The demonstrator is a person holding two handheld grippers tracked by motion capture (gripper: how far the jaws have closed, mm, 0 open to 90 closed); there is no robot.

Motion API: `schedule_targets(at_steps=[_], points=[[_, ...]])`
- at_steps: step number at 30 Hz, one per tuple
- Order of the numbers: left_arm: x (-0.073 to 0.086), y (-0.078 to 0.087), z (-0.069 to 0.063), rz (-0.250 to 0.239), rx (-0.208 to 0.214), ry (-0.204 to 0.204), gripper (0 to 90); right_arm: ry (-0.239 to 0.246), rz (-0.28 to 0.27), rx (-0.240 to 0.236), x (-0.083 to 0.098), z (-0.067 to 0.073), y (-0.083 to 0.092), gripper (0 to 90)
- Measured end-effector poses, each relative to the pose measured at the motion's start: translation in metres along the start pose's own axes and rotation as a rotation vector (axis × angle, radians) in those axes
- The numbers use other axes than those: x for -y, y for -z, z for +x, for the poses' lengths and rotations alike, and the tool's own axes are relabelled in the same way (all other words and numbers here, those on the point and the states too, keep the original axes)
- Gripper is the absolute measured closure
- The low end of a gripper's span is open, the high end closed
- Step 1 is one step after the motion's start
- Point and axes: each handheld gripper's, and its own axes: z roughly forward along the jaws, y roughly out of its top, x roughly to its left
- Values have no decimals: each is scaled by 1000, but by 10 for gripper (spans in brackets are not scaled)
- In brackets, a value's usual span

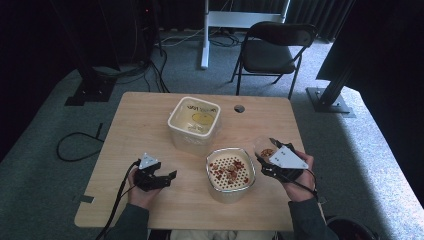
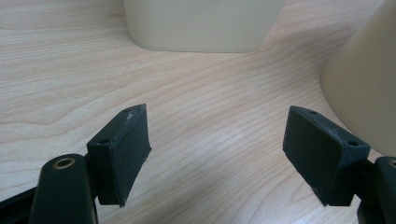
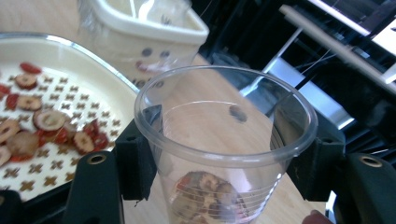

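Note:
My right gripper (image 1: 268, 150) is shut on a clear plastic cup (image 1: 263, 148), held just right of a cream strainer bowl (image 1: 230, 173). In the right gripper view the cup (image 3: 224, 140) sits between my black jaws with a few red dried slices at its bottom. More red slices (image 3: 51, 123) lie on the bowl's perforated insert. A cream square container (image 1: 194, 123) stands behind the bowl. My left gripper (image 1: 167, 177) rests low on the table left of the bowl, open with nothing between its fingers (image 2: 122, 154).
The light wooden table (image 1: 135, 125) has a cable hole (image 1: 239, 108) at its far edge. A black folding chair (image 1: 272, 50) stands beyond the table. Cables lie on the grey carpet to the left.

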Motion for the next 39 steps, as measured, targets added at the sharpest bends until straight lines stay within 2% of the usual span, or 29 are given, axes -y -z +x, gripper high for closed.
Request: schedule_targets(at_steps=[4,10,11,12,13,16,24,27,30,34,36,37,39], points=[[1,-1,-1,2,2,1,235,56,54,-21,-9,3,-3,342],[1,-2,-2,5,8,4,235,196,112,20,-21,16,-5,340],[1,-2,-2,5,8,4,235,196,112,20,-21,16,-5,340],[1,-2,-2,5,8,4,235,229,123,29,-23,19,-6,340],[1,-3,-2,8,9,-1,235,310,162,53,-27,25,-8,339],[1,-4,-3,9,10,0,235,407,195,78,-32,32,-12,339],[1,-3,-3,8,12,0,235,596,241,121,-47,48,-15,339],[1,-3,-3,9,11,0,235,676,259,138,-50,54,-15,339],[1,-4,-3,10,11,-2,235,789,283,170,-51,62,-16,340],[1,-4,-3,12,11,-4,235,905,293,198,-52,71,-17,340],[1,-4,-3,12,11,-4,235,925,302,210,-52,74,-17,340],[1,-4,-3,12,11,-3,235,972,307,224,-52,77,-16,341],[1,-4,-3,12,11,-3,235,1016,309,237,-52,80,-16,341]])
